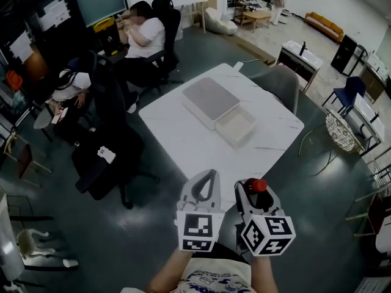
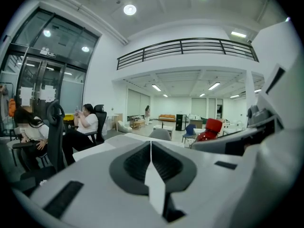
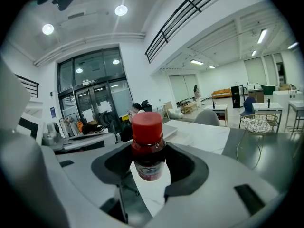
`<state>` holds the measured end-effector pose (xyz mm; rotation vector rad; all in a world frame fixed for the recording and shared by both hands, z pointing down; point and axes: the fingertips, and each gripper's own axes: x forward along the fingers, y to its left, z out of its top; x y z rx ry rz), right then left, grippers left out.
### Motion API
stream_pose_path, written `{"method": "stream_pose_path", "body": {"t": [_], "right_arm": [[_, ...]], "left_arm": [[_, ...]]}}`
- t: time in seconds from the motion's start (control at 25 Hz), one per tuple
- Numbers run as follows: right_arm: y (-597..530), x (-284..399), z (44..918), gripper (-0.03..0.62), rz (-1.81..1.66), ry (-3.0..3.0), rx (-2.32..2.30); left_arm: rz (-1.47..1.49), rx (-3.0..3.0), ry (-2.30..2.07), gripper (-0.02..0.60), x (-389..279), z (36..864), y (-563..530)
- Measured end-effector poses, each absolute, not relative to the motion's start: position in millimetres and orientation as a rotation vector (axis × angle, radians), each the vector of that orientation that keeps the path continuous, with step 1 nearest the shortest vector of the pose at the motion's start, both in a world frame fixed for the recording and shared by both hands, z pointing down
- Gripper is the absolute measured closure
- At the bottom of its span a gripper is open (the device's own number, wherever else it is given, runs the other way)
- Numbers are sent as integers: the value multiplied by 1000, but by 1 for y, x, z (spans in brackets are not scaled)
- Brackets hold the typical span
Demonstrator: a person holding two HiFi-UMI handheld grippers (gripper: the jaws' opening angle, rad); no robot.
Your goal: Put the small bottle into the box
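Observation:
My right gripper point(image 1: 257, 190) is shut on a small bottle point(image 3: 147, 147) with a red cap and dark red contents, held upright between the jaws. The bottle's red cap point(image 1: 258, 185) shows in the head view just past the near edge of the white table point(image 1: 177, 139). In the left gripper view the bottle point(image 2: 210, 129) appears at the right. My left gripper point(image 1: 203, 191) is beside the right one, shut with nothing between its jaws. The open white box point(image 1: 236, 126) lies mid-table next to its flat grey-topped lid point(image 1: 209, 99).
A grey chair point(image 1: 278, 83) stands at the table's far right. A black office chair point(image 1: 104, 157) sits at the left side. Two seated people point(image 1: 143, 35) are beyond the table at the left. A wire basket point(image 1: 342, 133) stands to the right.

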<state>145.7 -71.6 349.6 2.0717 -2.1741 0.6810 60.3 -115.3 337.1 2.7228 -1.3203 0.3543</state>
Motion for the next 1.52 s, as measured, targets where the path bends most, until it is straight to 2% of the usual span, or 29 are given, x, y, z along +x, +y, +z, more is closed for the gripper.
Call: {"method": "stream_pose_path", "body": {"t": [0.68, 1.52], "right_arm": [[-120, 165, 370, 365, 750, -2158, 2037], [-235, 192, 382, 365, 796, -2082, 2090]], "left_arm": [[413, 2657, -1350, 561, 68, 357, -163], [465, 2691, -1221, 561, 105, 370, -280]]}}
